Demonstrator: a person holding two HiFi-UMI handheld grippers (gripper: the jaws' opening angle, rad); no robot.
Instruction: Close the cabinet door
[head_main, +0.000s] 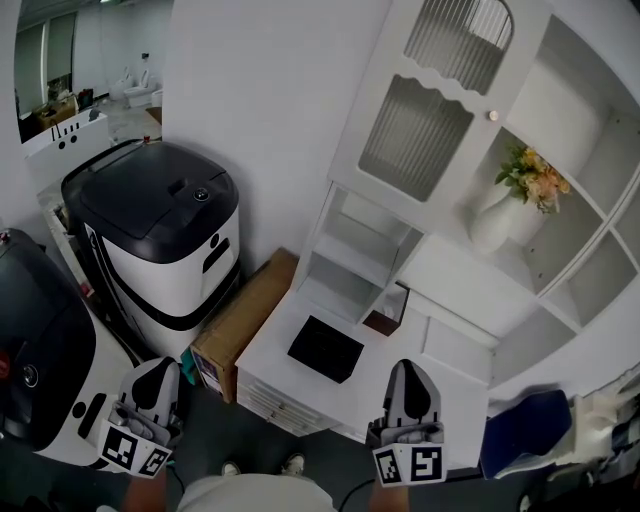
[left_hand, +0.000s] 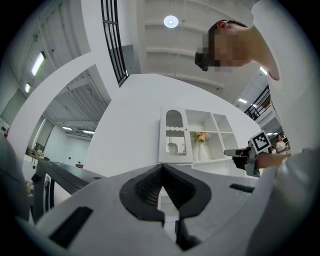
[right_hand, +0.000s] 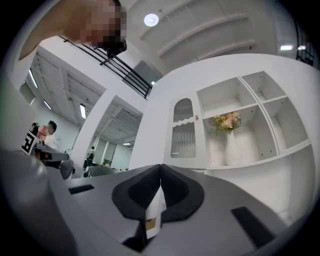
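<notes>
Standing in the upper left part of the tall white shelf cabinet (head_main: 455, 275), the white cabinet door with ribbed glass panels and an arched top (head_main: 440, 100) carried a small round knob (head_main: 492, 115) at its right edge and looked shut or almost shut. Just beside it, an open compartment held a white vase with yellow and pink flowers (head_main: 505, 210). The left gripper (head_main: 158, 368) and the right gripper (head_main: 408, 368), both well apart from the door, had their jaws pressed together on nothing. Only the head view showed the black-and-white machine (head_main: 160, 240) and the brown cardboard box (head_main: 245, 325); only the left gripper view showed the right gripper from its side.
</notes>
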